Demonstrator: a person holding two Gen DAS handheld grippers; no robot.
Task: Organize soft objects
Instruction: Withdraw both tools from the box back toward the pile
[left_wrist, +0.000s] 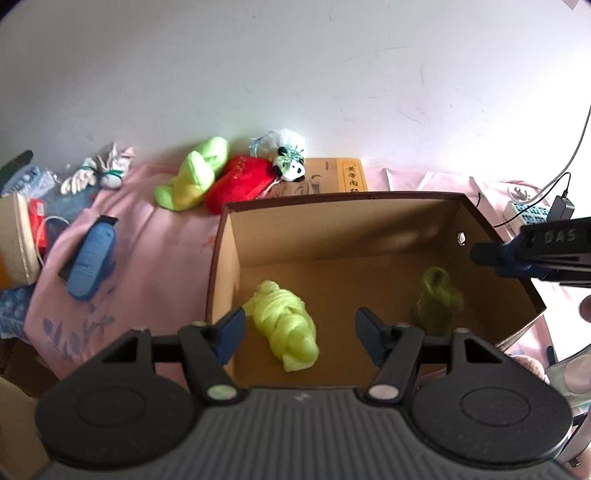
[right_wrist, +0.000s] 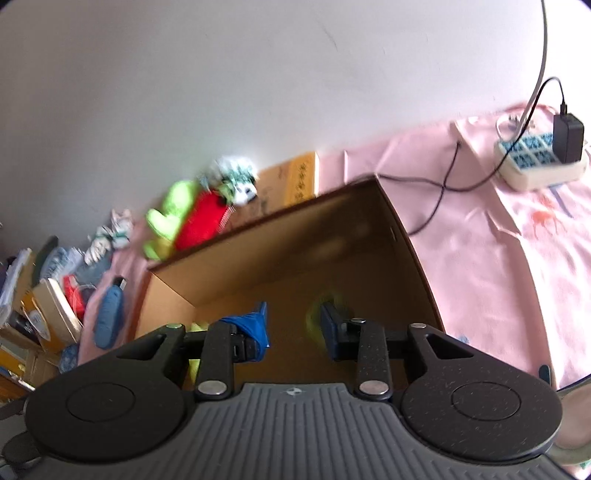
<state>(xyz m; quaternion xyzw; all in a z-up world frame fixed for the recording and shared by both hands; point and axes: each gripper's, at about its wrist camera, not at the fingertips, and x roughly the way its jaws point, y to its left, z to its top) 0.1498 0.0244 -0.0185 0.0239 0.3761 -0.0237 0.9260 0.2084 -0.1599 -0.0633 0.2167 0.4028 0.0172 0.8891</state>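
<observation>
Plush toys (left_wrist: 207, 173) on pink cloth (left_wrist: 147, 236)

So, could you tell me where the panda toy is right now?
In the left wrist view, the panda lies outside the box, behind its back wall, beside the red plush.

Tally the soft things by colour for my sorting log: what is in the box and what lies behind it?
Light yellow-green bundle, in the cardboard box: 1
Dark olive bundle, in the box: 1
Bright green plush, behind the box: 1
Red plush, behind: 1
Panda plush, behind: 1
Total: 5
</observation>
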